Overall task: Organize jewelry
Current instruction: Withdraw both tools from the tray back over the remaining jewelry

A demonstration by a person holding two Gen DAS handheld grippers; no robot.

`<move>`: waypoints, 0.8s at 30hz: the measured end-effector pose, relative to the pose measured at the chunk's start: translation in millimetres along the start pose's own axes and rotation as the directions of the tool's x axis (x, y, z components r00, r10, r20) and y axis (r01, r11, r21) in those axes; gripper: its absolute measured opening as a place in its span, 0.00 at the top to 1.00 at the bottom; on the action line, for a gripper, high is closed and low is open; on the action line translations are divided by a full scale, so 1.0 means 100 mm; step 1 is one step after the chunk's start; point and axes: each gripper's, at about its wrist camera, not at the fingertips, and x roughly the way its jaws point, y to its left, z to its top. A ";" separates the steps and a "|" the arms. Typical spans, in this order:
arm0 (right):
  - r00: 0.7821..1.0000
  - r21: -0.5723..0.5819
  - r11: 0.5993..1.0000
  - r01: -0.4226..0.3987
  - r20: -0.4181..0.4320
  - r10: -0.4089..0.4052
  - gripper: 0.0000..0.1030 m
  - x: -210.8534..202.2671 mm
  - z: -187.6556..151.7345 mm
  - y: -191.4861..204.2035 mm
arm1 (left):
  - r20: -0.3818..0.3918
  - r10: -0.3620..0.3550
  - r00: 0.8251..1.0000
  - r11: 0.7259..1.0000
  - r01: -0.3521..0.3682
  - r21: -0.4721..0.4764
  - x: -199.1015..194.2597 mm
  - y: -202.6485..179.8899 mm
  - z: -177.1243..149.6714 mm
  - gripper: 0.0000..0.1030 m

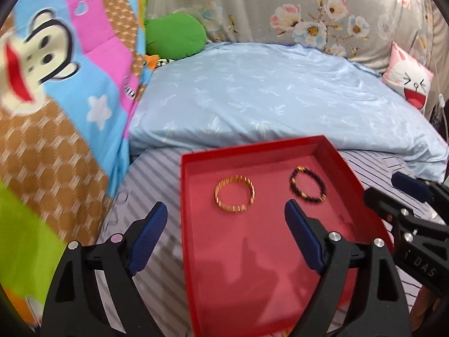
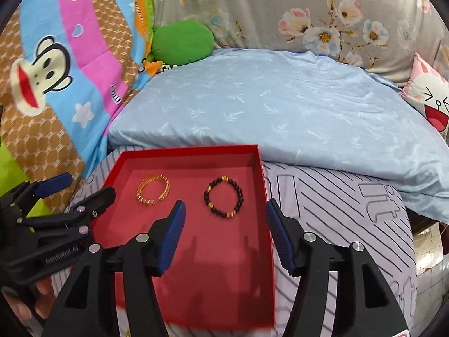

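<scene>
1. You are holding the left gripper (image 1: 226,233) with jaws spread wide and nothing between them, hovering over the near left part of the red box (image 1: 331,151).
2. You are holding the right gripper (image 2: 224,224) with jaws apart too, nothing between them, over the near right side of the red box (image 2: 261,174).
3. The gold bangle (image 1: 235,193) is lying flat on the box floor, toward the left, untouched by either gripper.
4. The dark bead bracelet (image 1: 308,184) is lying flat just beside it to the right, apart from the bangle and clear of the box walls.
5. The right view is showing the same layout: gold bangle (image 2: 153,191) on the left, dark bead bracelet (image 2: 223,197) on the right.
6. The box is sitting on the striped bed sheet (image 2: 336,224), in front of the blue quilt (image 2: 266,104).
7. Progress, as a judgement: both pieces are sitting in the box, spaced side by side, so the placing looks done.
8. No loose jewelry is showing on the sheet, and no lid is in view, so I cannot tell whether anything is left to do.
</scene>
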 end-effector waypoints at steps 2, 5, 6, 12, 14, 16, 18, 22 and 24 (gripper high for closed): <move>1.000 -0.011 1.000 -0.002 0.000 0.002 0.42 -0.19 -0.14 0.02 | -0.001 -0.012 1.000 1.000 0.012 -0.011 -0.18 0.00 -0.14 0.21; 1.000 -0.009 1.000 -0.016 -0.006 0.016 0.41 -0.44 -0.37 0.03 | -0.004 -0.006 1.000 1.000 0.006 -0.009 -0.43 -0.02 -0.40 0.21; 1.000 -0.007 1.000 -0.027 -0.015 0.027 0.41 -0.52 -0.47 0.04 | -0.007 -0.003 1.000 1.000 0.003 -0.011 -0.48 -0.02 -0.45 0.21; 0.998 -0.013 0.999 -0.036 -0.059 0.035 0.40 -0.77 -0.93 0.09 | -0.036 -0.012 0.999 0.999 0.010 -0.053 -0.79 0.01 -0.90 0.21; 0.997 -0.013 0.999 -0.033 -0.075 0.032 0.40 -0.84 -1.10 0.10 | -0.052 -0.010 0.999 0.998 0.006 -0.068 -0.86 0.04 -1.06 0.21; 0.995 -0.009 0.999 -0.033 -0.093 0.032 0.40 -0.89 -1.25 0.10 | -0.067 -0.007 0.998 0.997 0.002 -0.077 -0.93 0.06 -1.25 0.21; 0.993 -0.003 0.999 -0.036 -0.117 0.036 0.40 -0.91 -1.41 0.10 | -0.078 0.003 0.997 0.997 -0.009 -0.080 -0.97 0.07 -1.38 0.21; 0.990 -0.016 1.000 -0.022 -0.139 0.019 0.40 -0.95 -1.64 0.12 | -0.115 0.015 0.993 0.995 -0.027 -0.099 -0.99 0.12 -1.66 0.21; 0.988 -0.005 1.000 -0.026 -0.150 0.025 0.40 -0.97 -1.73 0.11 | -0.136 0.022 0.990 0.993 -0.037 -0.109 -0.97 0.16 -1.75 0.21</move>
